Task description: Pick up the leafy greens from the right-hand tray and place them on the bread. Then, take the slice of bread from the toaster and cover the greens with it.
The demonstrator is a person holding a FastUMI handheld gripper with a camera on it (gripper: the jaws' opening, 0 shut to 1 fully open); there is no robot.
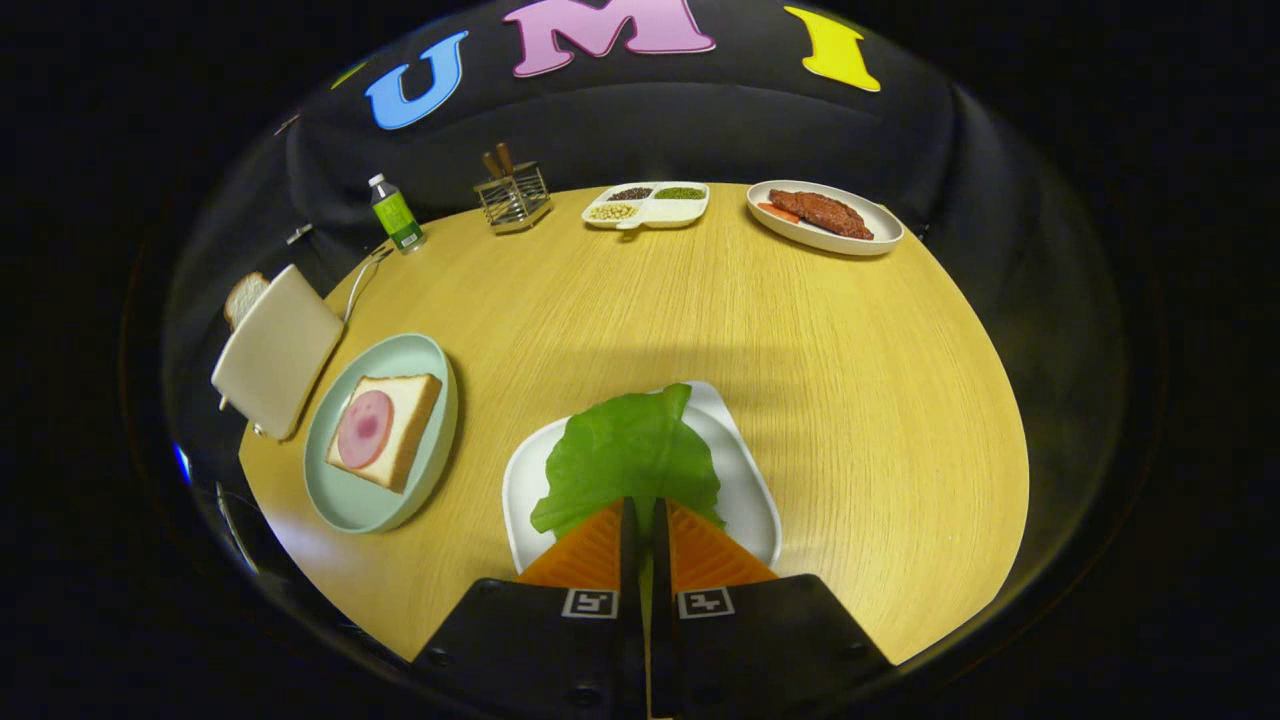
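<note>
Gripper [645,505] pinched nearly closed on the near edge of the leafy greens [628,455]

Greens lying on the white tray [752,480], near side of the counter [800,330]; left of the tray, bread [400,425] with a pink slice on a green plate [350,500]; beyond the plate, toaster [278,350] with a bread slice [244,296] in it

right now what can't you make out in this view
- Lettuce stem: in the gripper view it runs behind the fingers of the hand-held gripper, which are closed on it.
- Bread in the toaster: the toaster body hides all but a corner of the slice.
- Divided dish fillings: too small to identify.
- Bottle label: too small.
</note>
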